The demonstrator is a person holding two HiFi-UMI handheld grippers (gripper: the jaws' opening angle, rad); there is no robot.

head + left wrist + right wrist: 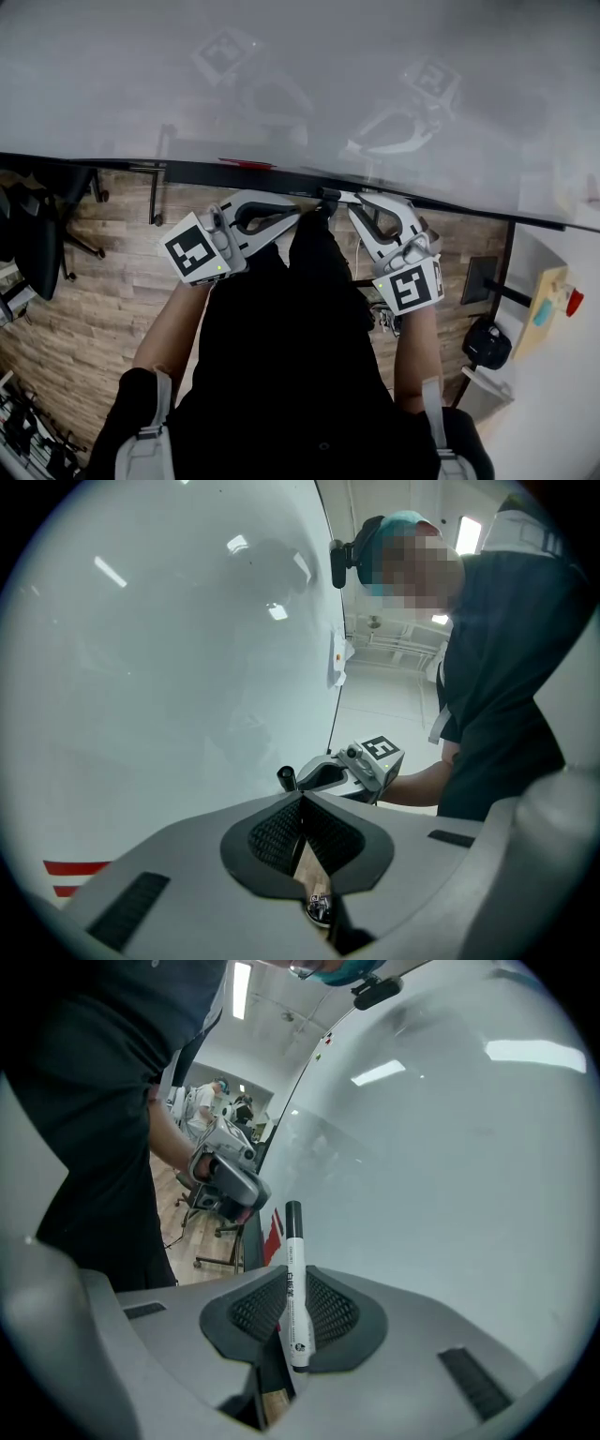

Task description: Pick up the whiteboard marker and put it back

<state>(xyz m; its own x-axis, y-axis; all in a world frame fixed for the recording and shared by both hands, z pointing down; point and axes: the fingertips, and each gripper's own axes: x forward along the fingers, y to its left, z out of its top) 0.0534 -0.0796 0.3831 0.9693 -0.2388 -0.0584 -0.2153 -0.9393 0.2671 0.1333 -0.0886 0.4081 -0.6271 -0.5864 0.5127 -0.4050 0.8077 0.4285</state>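
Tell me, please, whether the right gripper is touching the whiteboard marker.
Touching. The right gripper view shows the whiteboard marker standing between the jaws of the right gripper, with both ribbed faces pressed against its white barrel.

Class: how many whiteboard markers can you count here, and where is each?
1. The black-capped white whiteboard marker is clamped in the right gripper. Others may be hidden.

head camera looks steeply down the whiteboard [281, 75] at 12 o'clock; left gripper [300, 209] and right gripper [349, 199] cameras, close behind their jaws, face each other along it.
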